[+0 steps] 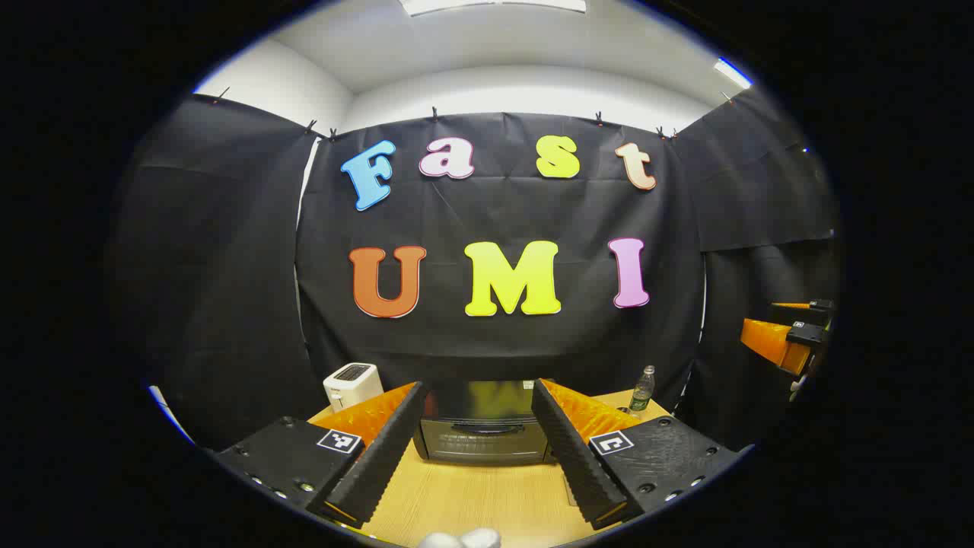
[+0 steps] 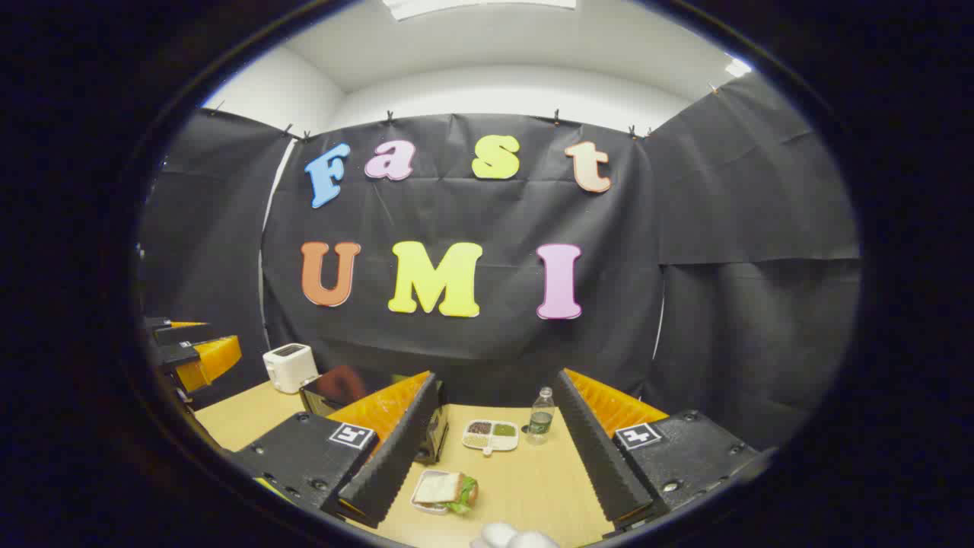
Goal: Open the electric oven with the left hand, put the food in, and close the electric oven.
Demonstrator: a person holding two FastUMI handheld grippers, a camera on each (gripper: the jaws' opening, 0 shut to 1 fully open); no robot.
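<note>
Spread wide, my left gripper (image 1: 475,449) squares up to the closed oven (image 1: 483,430) near the tabletop's (image 1: 472,502) back edge, while my right gripper (image 2: 494,457), equally spread, waits above the sandwich (image 2: 447,489).

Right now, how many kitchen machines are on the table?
2. A white toaster stands at the back left of the table, and the electric oven sits just right of it, door closed. Others may be hidden.
</note>
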